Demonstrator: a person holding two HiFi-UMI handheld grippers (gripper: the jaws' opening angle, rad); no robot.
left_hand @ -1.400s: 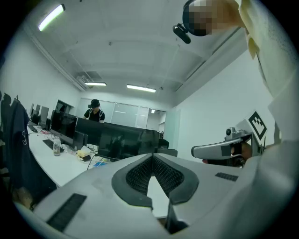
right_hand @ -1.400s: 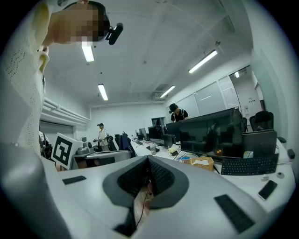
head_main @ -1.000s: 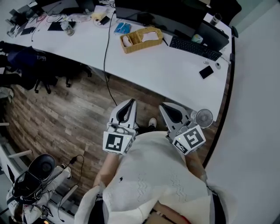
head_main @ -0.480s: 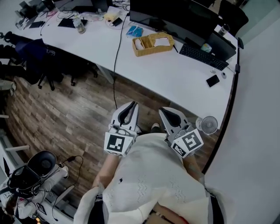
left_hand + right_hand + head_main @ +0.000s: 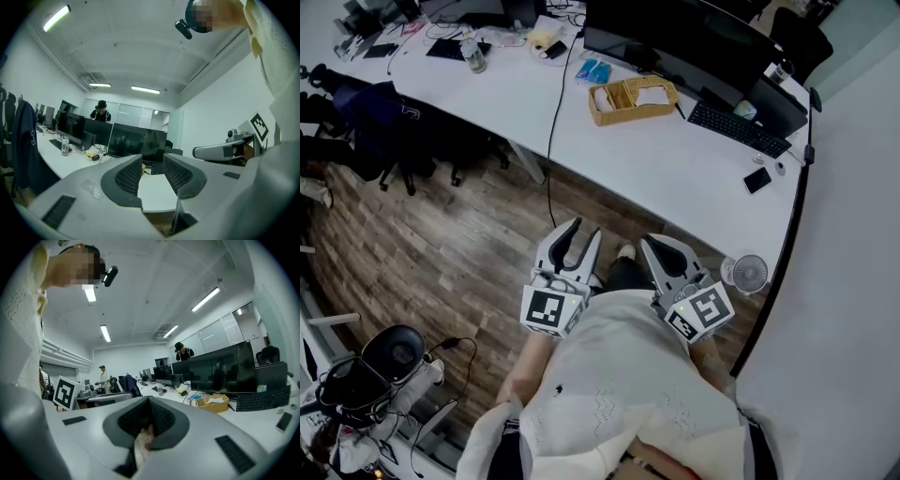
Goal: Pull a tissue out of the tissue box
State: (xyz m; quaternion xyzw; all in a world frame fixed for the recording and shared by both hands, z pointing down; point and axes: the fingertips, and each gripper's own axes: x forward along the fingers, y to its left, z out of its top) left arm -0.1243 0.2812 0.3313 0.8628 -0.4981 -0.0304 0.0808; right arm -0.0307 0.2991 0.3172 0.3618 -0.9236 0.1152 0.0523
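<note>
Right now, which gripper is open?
The left gripper: its jaws have just been opening and stand apart, empty; on the right gripper they are together.

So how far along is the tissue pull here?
Done: nothing visible, no tissue clearly out. In hand: left claw has just been opening, empty; right claw shut, a pale bit behind its pads unidentifiable. Left: reaching the desk with the wicker basket, then pulling.
</note>
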